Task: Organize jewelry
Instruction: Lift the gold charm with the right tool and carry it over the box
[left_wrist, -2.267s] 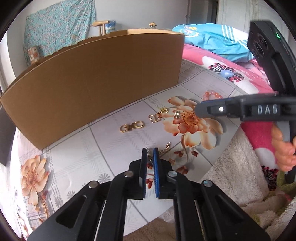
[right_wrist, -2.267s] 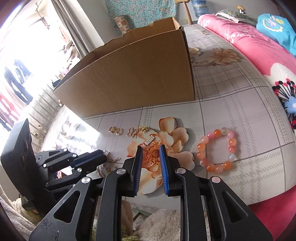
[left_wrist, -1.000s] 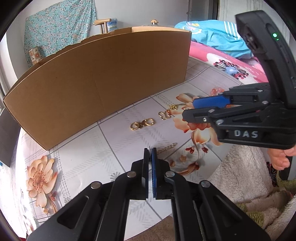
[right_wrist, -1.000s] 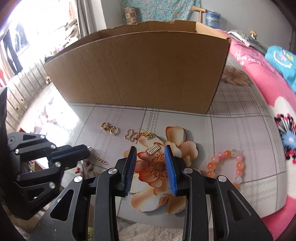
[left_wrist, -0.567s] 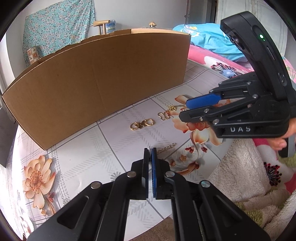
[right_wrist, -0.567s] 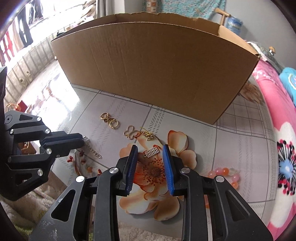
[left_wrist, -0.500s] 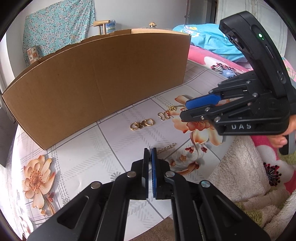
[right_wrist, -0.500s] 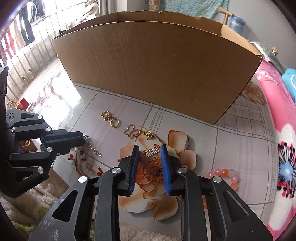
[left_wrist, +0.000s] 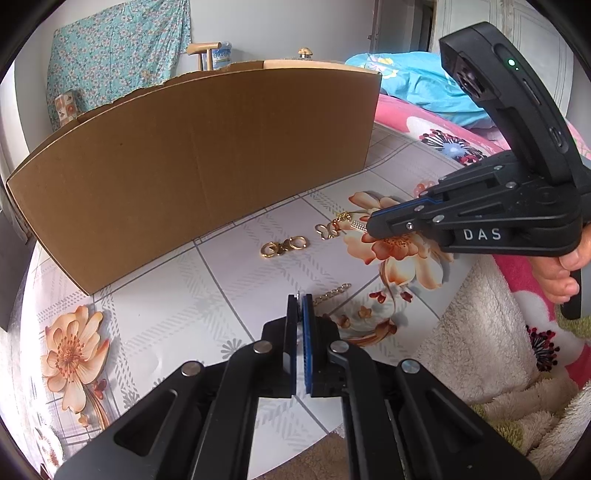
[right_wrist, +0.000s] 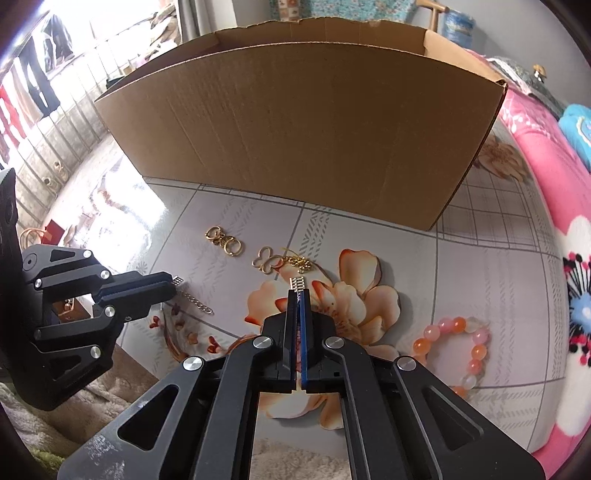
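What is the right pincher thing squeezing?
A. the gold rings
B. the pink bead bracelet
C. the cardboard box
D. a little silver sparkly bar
D: the right gripper is shut on the little silver bar, which pokes out past its tips, while the bead bracelet and gold rings lie apart on the table.

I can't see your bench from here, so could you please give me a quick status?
Left gripper shut on chain. Right gripper shut on silver clasp. Box open ahead, path clear.
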